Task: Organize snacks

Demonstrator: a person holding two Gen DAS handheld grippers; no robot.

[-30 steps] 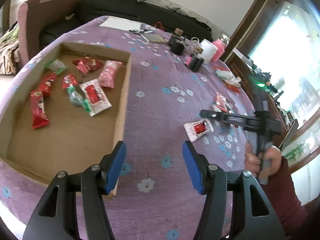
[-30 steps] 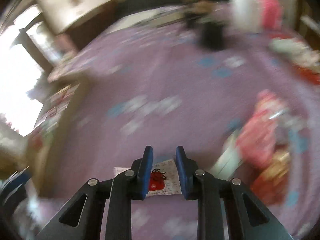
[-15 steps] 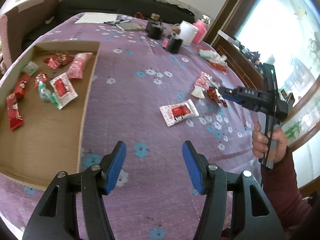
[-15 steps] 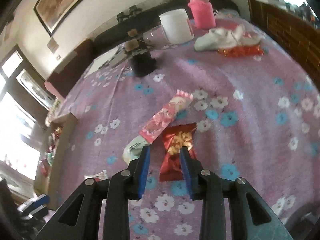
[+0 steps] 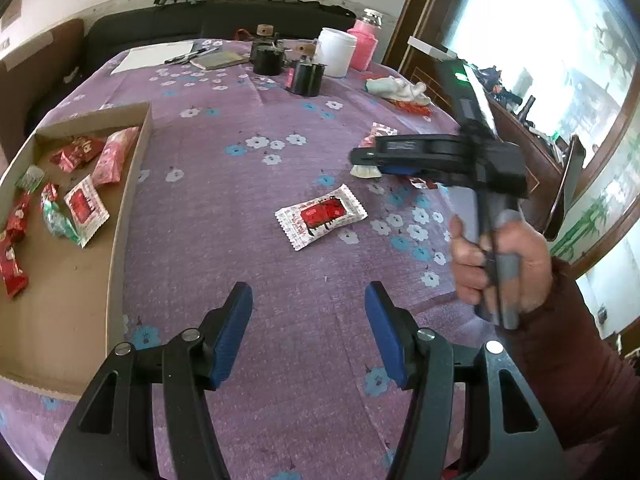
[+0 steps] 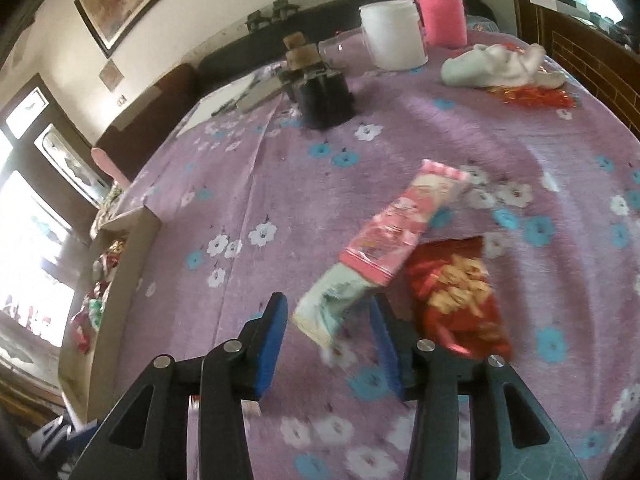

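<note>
My left gripper (image 5: 308, 330) is open and empty above the purple flowered tablecloth. A white-and-red snack packet (image 5: 322, 216) lies ahead of it. A cardboard tray (image 5: 120, 216) at the left holds several red, pink and green snacks (image 5: 86, 206). My right gripper (image 6: 330, 336) is open, its jaws on either side of the pale end of a pink-and-white snack pack (image 6: 384, 240). A red-and-gold packet (image 6: 460, 296) lies just right of it. The right gripper also shows in the left wrist view (image 5: 362, 157), held by a hand.
At the table's far side stand black holders (image 5: 306, 78), a white jar (image 5: 336, 52), a pink bottle (image 5: 364, 46), a crumpled white cloth (image 6: 496, 66) and papers with pens (image 5: 154, 56). A dark sofa lies beyond. Windows are at the right.
My right gripper has opened wider and come down over the pale end of the pink pack. My left gripper has drifted closer toward the white-and-red packet.
</note>
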